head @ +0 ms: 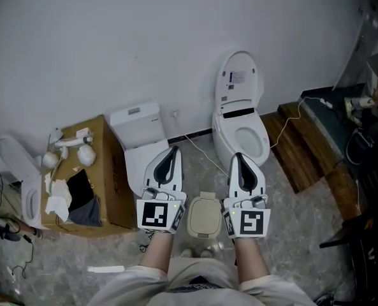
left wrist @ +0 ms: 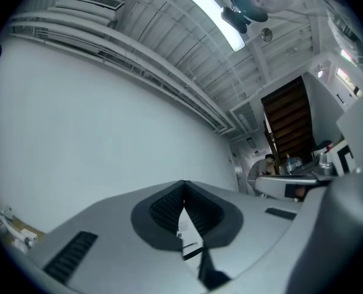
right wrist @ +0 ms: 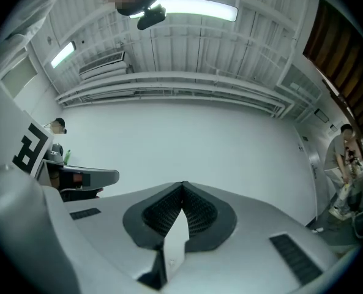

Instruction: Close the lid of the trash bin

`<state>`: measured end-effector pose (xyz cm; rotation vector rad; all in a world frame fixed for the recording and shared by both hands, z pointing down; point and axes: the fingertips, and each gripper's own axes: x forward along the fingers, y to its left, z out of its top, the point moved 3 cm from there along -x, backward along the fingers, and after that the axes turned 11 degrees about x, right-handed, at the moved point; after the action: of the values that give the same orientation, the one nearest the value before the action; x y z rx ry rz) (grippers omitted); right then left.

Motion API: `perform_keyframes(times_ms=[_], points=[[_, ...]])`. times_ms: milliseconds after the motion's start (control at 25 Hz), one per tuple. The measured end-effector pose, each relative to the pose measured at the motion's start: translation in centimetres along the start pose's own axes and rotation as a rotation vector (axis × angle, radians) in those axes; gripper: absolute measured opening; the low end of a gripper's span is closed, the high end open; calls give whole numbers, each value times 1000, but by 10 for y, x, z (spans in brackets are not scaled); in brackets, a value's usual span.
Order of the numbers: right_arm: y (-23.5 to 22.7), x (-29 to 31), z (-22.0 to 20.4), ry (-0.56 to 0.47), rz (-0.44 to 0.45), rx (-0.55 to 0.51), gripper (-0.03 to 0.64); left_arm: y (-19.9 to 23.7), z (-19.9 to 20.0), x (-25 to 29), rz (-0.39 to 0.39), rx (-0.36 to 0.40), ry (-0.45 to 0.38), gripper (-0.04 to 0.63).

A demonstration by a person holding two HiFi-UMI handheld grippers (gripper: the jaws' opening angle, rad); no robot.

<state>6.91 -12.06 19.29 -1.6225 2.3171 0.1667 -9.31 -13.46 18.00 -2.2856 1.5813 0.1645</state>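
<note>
The trash bin (head: 204, 217) is a small beige bin on the floor between the person's forearms, and its lid lies flat on top. My left gripper (head: 173, 150) is held above the floor to the bin's left, jaws shut with nothing between them. My right gripper (head: 238, 156) is to the bin's right, also shut and empty. In the left gripper view the left gripper (left wrist: 182, 182) points at a bare white wall, and the right gripper (right wrist: 182, 184) faces the same wall in its own view. The bin shows in neither gripper view.
A cardboard box (head: 109, 171) with paper and small items stands at the left. A white toilet (head: 139, 146) sits beyond the left gripper, and a second toilet (head: 241, 123) with its seat lid raised is beyond the right one. Wooden steps (head: 300, 148) and a cable lie at the right.
</note>
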Motion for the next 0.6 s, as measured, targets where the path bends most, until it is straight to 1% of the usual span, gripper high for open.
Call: perform_keyframes(times_ms=[120,360,520,600], points=[[4,0,5,-17,10,-4,9,-2,5,0,-10,-4,-18,-3],[-1,0,14,-40,5,13,9,-8,6,3,-29,-6,-12,-3],[-2,-3,14,-38,-18,-11,6,-8,6,1,-30,-4,-10,-3],[-1,-3,13,-35,-16,-15,6,-8,6,0,-28,-5,-12,-3]])
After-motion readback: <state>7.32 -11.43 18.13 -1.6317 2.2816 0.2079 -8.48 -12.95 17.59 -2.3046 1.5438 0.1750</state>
